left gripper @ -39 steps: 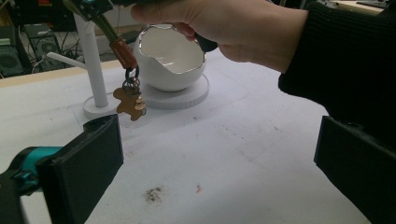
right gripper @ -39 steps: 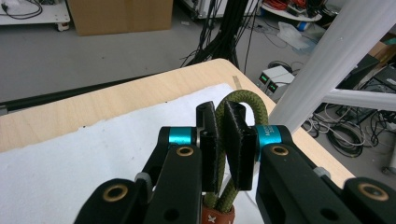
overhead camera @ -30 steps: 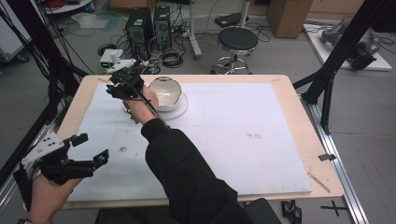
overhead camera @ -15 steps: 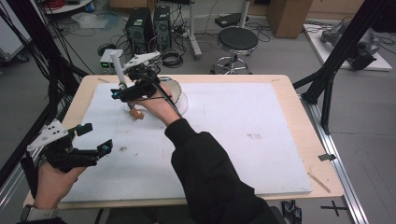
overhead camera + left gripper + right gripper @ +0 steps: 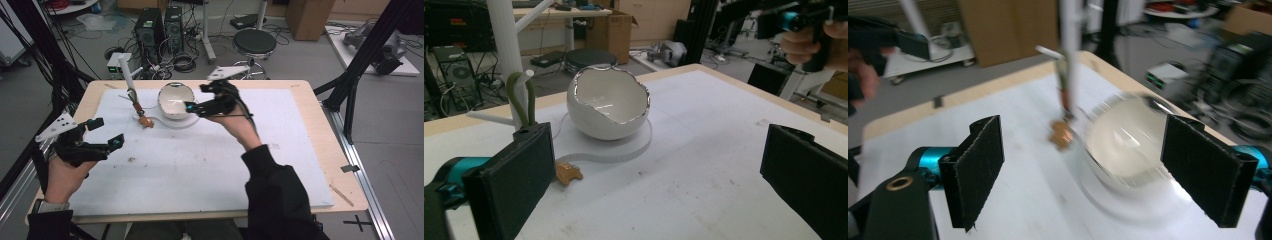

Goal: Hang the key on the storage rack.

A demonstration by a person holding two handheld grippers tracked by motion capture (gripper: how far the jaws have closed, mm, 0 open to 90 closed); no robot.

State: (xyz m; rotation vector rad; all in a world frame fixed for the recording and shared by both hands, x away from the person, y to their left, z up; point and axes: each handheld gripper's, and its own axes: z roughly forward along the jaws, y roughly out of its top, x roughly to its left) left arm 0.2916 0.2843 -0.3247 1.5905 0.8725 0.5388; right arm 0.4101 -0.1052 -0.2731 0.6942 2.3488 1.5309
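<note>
Since the earlier frames, the right gripper (image 5: 194,107) has drawn away from the white stand (image 5: 131,86) to the right side of the egg-shaped bowl (image 5: 175,100); its jaws have just been opening and now stand spread, with nothing between them. Nearer than the bowl, the left gripper (image 5: 109,135) waits released and empty. Left of the bowl, a small brown pendant (image 5: 145,120) hangs at the stand's foot. Hanging appears complete; withdrawal remains.

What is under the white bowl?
The bowl sits on a flat white round base, which lies on the white mat. A rim of the base shows all round. What is beneath the bowl's bottom is covered.
</note>
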